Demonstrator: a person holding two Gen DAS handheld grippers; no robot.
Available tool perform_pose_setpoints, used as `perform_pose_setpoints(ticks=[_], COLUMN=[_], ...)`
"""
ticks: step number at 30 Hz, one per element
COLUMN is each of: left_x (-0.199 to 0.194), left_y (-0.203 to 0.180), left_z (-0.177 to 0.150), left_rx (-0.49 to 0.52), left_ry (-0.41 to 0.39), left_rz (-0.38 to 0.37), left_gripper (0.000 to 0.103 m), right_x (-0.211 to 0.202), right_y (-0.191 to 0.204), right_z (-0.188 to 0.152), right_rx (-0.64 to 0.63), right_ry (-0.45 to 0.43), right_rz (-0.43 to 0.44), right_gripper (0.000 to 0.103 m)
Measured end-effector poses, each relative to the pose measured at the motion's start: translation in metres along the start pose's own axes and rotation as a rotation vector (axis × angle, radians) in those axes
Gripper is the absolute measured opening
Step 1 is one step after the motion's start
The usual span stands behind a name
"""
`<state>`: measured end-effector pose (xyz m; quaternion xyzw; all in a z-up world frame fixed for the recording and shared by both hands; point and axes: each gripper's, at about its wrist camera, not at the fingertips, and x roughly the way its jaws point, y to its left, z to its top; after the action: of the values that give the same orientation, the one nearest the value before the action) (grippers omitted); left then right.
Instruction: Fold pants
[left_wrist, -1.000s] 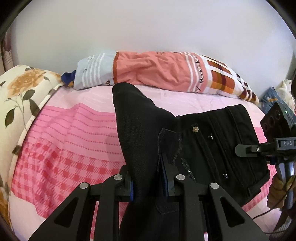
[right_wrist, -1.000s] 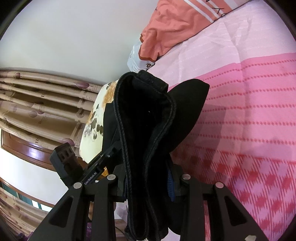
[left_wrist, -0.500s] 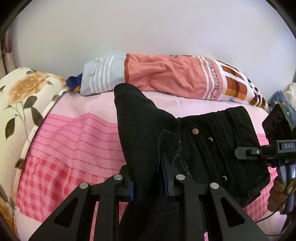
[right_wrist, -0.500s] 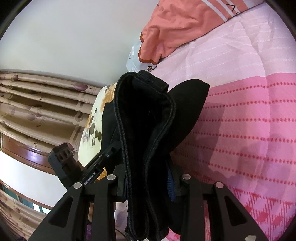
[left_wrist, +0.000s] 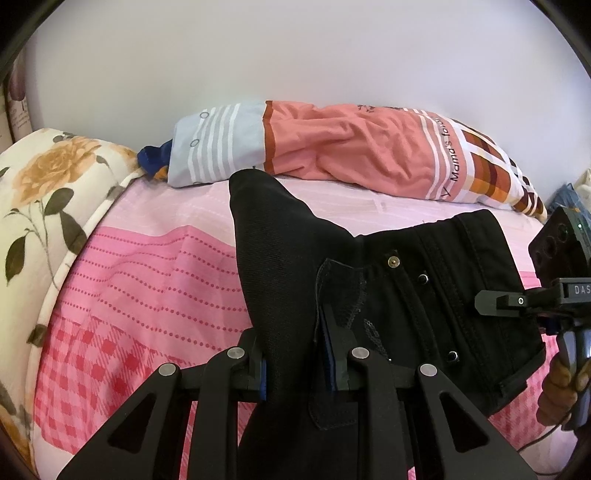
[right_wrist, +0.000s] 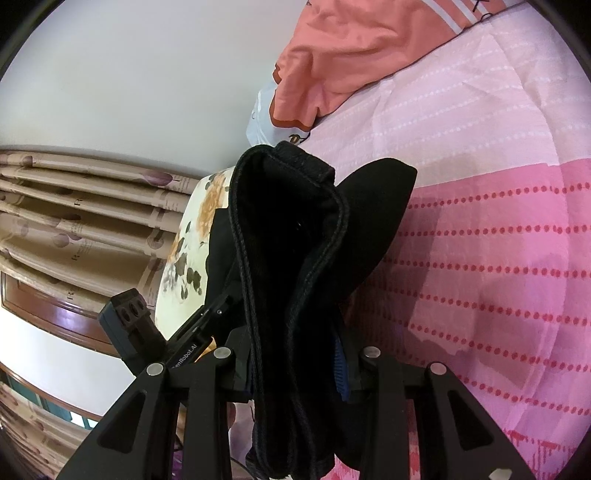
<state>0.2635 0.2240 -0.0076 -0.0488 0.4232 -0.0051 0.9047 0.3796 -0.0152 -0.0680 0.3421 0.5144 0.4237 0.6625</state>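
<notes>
Both grippers' fingers (left_wrist: 334, 354) clamp black pants (left_wrist: 424, 295) above bed (left_wrist: 147, 277).

Left gripper (left_wrist: 297, 354): 2 fingers clamped on a bunched fold of black pants (left_wrist: 369, 295), blue pads pressed into the cloth, pointing toward the far side. Right gripper (right_wrist: 295, 363): closed on a thick folded edge of the same pants, held tilted. At the right edge of the left view, a hand (left_wrist: 563, 387) wrapped around the right gripper's handle.
</notes>
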Motion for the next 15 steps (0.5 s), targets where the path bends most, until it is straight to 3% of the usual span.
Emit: perform_pose_setpoints(ticks=[15], left_x=[0.014], left_y=[0.005], left_z=[-0.002], left_rx=[-0.013], left_ry=[0.012], left_rz=[0.0], left_gripper=[0.023], right_x=[-0.004], right_y=[-0.006], right_z=[-0.001], right_rx=[0.011], right_ry=[0.0], right_rz=[-0.005], right_gripper=[0.031])
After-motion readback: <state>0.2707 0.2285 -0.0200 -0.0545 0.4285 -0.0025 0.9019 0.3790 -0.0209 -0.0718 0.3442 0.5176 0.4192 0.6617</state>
